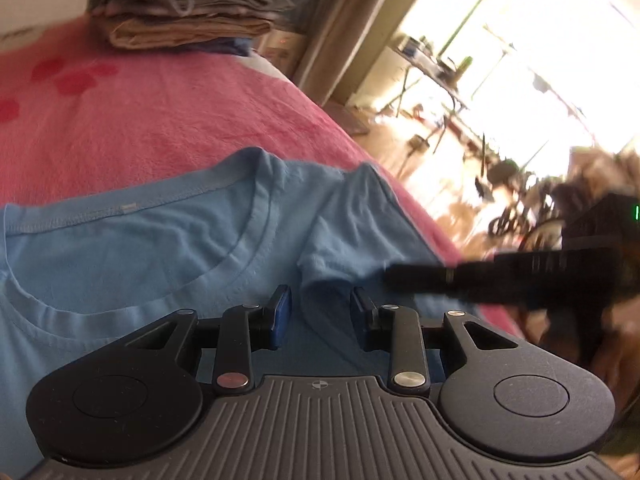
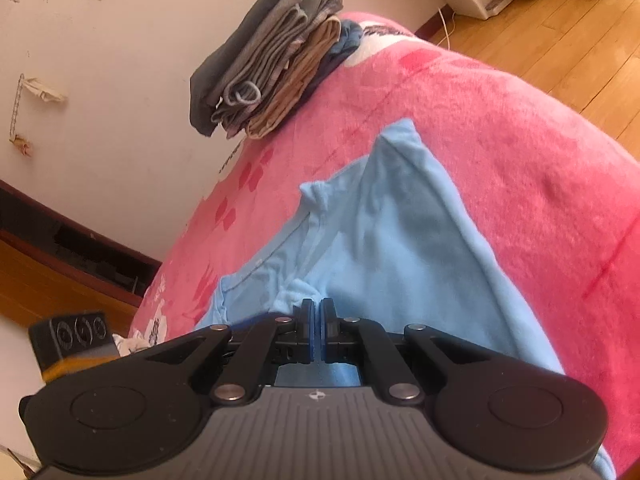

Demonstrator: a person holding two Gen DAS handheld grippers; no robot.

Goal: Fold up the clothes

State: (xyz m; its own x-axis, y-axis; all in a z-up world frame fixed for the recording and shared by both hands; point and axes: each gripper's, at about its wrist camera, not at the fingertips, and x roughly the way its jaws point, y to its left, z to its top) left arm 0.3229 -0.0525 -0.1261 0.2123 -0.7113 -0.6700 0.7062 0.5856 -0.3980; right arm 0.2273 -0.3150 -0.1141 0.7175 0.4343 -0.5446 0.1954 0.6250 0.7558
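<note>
lying on the pink blanket (image 2: 520, 128), a blue t-shirt (image 2: 392, 248).

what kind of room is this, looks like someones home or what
Most likely a bedroom in a home. A light blue t-shirt lies on a bed covered by a pink blanket, with a pile of folded clothes at its far end. There is wooden flooring beside it and a bright window.

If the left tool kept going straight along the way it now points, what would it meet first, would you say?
Most likely the light blue T-shirt: the left tool tilts down at a raised fold of it near the collar, with its jaws apart. The right tool crosses just beyond and to the right, though depth there is unclear.
</note>
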